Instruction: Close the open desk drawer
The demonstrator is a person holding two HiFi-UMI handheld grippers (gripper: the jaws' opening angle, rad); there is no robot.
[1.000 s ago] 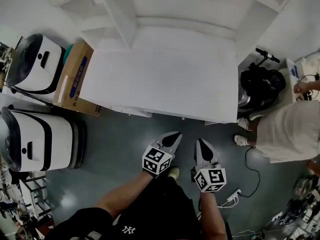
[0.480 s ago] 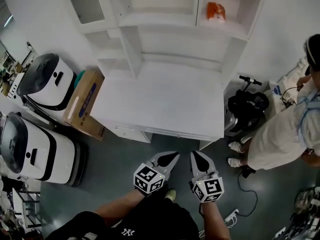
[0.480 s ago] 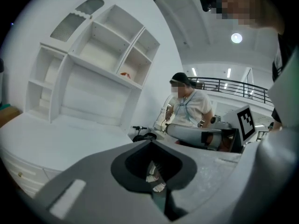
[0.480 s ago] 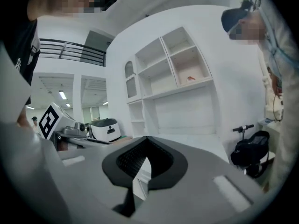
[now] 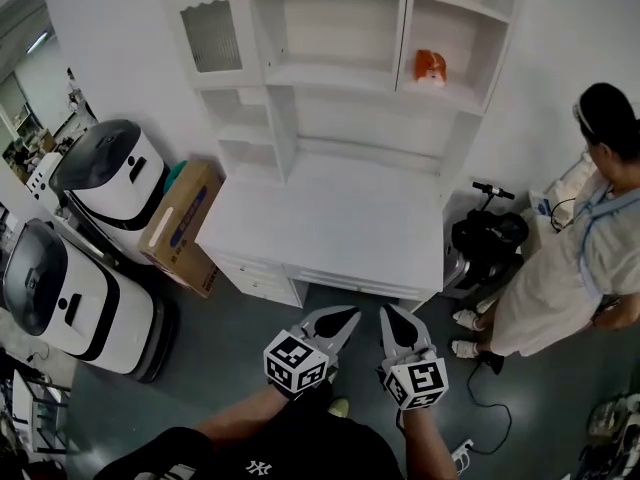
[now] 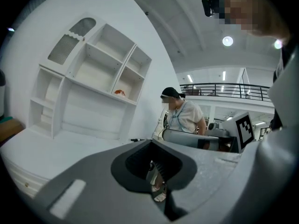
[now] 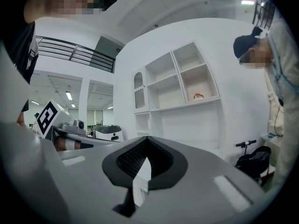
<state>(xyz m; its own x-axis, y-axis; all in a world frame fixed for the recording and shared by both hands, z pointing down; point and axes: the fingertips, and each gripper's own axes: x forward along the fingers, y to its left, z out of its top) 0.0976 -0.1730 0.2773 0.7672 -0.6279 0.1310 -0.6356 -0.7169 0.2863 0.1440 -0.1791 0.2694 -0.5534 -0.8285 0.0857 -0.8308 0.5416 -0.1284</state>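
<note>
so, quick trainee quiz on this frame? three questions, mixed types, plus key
1. True or false: the left gripper is clamped on the cardboard box.
2. In the head view, the cardboard box stands where relative to the desk? A: at its left end. B: at its right end. C: on top of it.
3. Fill in: the orange thing sits on a ___ above the desk.

Key: 1 false, its jaws are together on nothing; 2 A; 3 shelf.

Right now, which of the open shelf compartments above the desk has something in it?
The upper right compartment: a small orange object sits on its shelf. The other open compartments look bare.
</note>
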